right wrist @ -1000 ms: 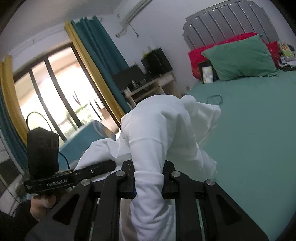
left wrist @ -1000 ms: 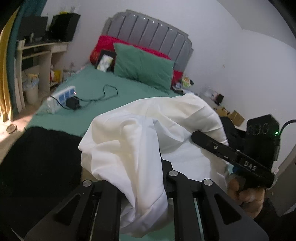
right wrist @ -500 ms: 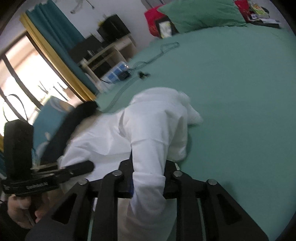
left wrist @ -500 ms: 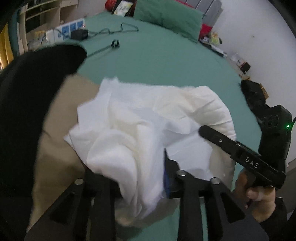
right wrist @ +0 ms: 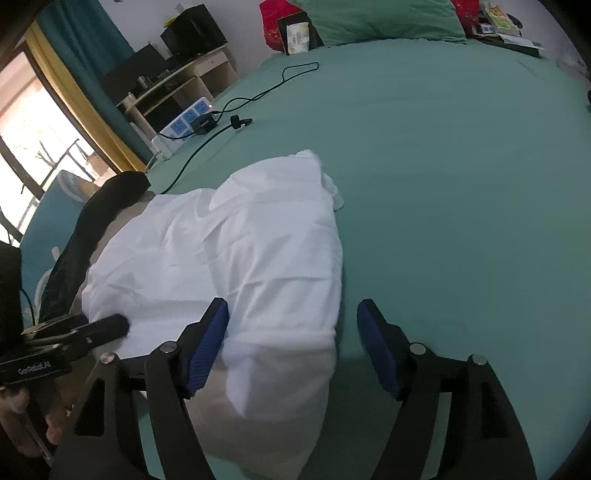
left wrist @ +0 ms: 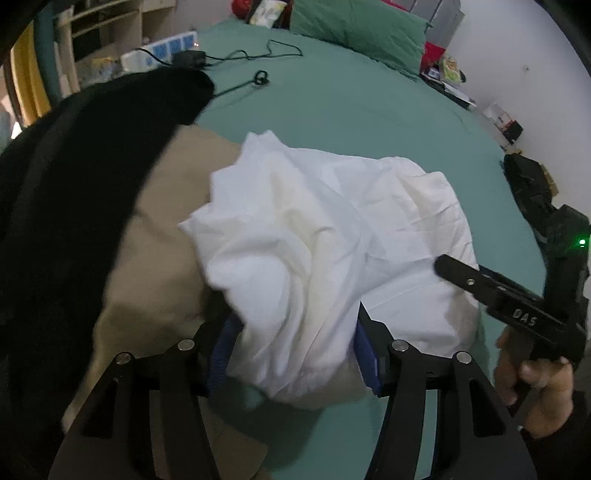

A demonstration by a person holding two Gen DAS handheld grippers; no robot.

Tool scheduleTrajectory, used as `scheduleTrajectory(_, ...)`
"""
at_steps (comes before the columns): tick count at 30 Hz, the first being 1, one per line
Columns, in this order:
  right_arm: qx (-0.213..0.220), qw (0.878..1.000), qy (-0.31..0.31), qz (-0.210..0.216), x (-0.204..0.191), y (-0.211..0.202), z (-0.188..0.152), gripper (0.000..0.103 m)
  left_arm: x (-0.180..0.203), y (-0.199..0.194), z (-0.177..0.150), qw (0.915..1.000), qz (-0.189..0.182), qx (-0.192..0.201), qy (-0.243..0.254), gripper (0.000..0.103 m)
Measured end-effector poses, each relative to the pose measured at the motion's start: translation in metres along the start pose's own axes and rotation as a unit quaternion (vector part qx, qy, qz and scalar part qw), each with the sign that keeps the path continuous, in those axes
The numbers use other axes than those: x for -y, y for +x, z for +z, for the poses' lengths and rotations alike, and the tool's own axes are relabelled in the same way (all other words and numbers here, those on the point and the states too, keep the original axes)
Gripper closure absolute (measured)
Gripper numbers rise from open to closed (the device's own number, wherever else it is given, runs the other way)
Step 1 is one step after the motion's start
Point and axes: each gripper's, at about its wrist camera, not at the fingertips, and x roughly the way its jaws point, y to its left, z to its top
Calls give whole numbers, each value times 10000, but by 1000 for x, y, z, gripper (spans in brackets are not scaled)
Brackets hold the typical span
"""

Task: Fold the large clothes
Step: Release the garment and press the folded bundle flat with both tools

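A crumpled white garment (left wrist: 325,236) lies in a heap on the green bed (left wrist: 332,107), partly over a beige cloth (left wrist: 162,236). My left gripper (left wrist: 295,350) is open, its blue pads either side of the garment's near fold, cloth bulging loosely between them. My right gripper (right wrist: 293,343) is open wide; the garment (right wrist: 236,258) lies between and in front of its pads, touching the left pad (right wrist: 207,347). Each gripper shows in the other's view: the right one (left wrist: 517,306) and the left one (right wrist: 59,343).
A black garment (left wrist: 74,192) lies left of the beige cloth. A power strip (right wrist: 184,122) with black cables (right wrist: 258,96) lies further up the bed. Green pillow (left wrist: 354,33) and red cushions are at the headboard. A desk and shelves (right wrist: 177,85) stand left.
Both grippers lowered the white garment onto the bed and opened; it was held up in the air a second ago and now rests in a heap.
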Motion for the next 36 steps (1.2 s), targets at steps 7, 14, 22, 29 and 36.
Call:
scheduleTrajectory(7,-81,9990,-90,-419,2,-25,-10,28,-8,-13,-14,9996,164,-59,-228,42)
scheduleTrajectory(14,-203,9973,-70,-699,8,-50,-25,28,-5,-40,-27,9988,398,168,-219,42)
scheduleTrajectory(22,-237,9960,-36,-862,15,-75,-42,28,13,-73,-42,9971,508,524,-192,42)
scheduleTrajectory(29,-170,9951,25,-971,19,-100,-54,28,37,-92,-54,9966,493,649,-109,42)
scheduleTrajectory(36,-28,9939,79,-1103,25,-133,-64,28,60,-108,-66,9963,412,745,-83,42)
